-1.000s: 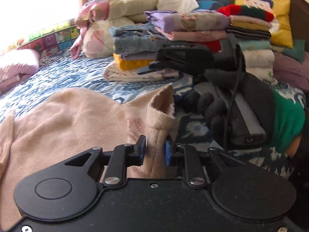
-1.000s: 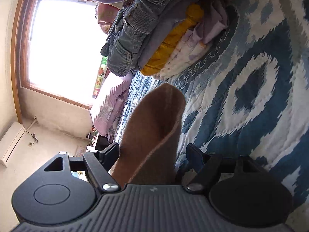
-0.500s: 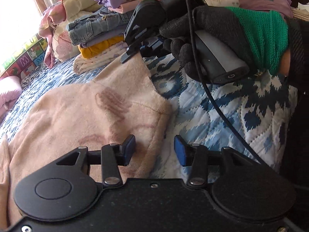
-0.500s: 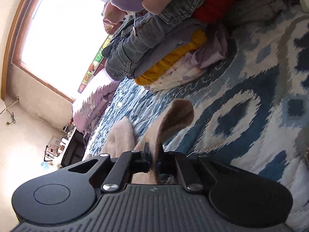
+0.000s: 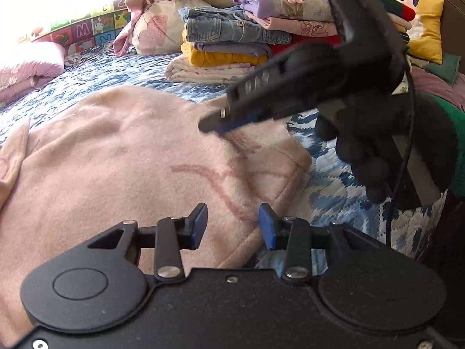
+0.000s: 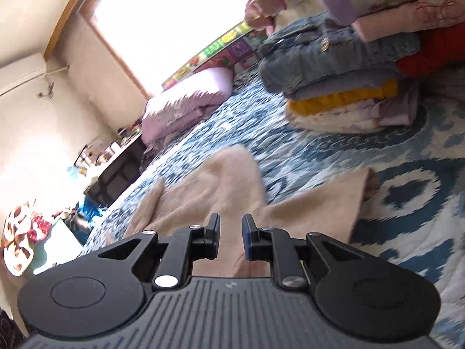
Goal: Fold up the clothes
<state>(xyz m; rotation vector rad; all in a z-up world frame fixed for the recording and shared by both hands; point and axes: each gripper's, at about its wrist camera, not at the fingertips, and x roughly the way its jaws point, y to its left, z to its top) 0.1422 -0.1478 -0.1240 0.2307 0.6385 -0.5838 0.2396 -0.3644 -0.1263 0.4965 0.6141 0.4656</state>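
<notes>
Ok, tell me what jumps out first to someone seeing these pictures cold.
A big pale pink sweater lies spread across the blue patterned bedspread, filling the near part of both views. Behind it a stack of folded clothes stands in denim, yellow and lilac layers. In the left wrist view the right gripper, held by a black-gloved hand, hangs over the sweater's far edge, its jaws opening with nothing gripped between them.

One pink sweater [image 5: 122,168] spread under both tongs. Two tongs: left tongs [image 5: 232,226], right tongs [image 6: 231,240]. One gloved hand [image 5: 377,151] behind the right tongs. One stack of folded clothes [image 5: 229,49] beyond the tongs, about six layers visible. One yellow cushion [image 5: 421,29] far right. One lilac pillow [image 6: 186,107] far left.
</notes>
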